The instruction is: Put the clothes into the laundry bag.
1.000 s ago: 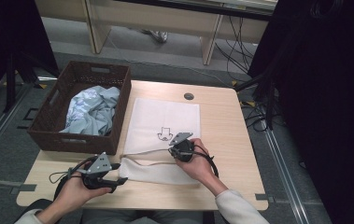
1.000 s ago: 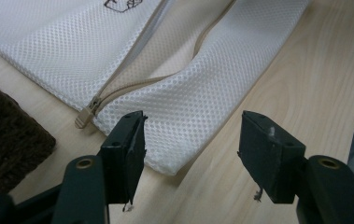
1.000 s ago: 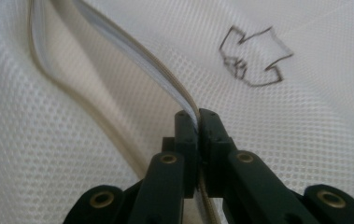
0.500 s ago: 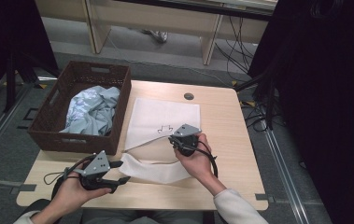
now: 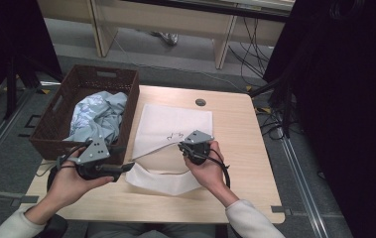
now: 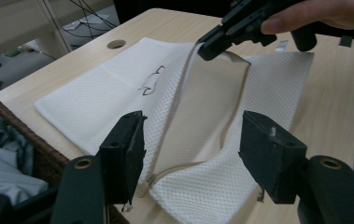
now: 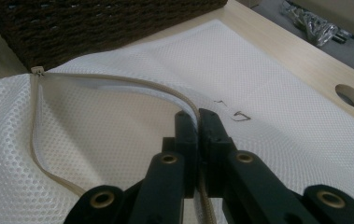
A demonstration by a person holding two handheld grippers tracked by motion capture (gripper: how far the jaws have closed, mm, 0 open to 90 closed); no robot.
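Mesh laundry bag (image 5: 173, 130): light, limp; my right tongs (image 7: 198, 122) pinch its zipper edge, left tongs (image 6: 191, 151) spread, empty

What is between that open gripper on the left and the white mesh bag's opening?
Nothing visible. The left gripper hangs open above the table with clear air to the mesh bag. The right gripper pinches the zipper edge and lifts it, holding the mouth open. The basket stands off to the side.
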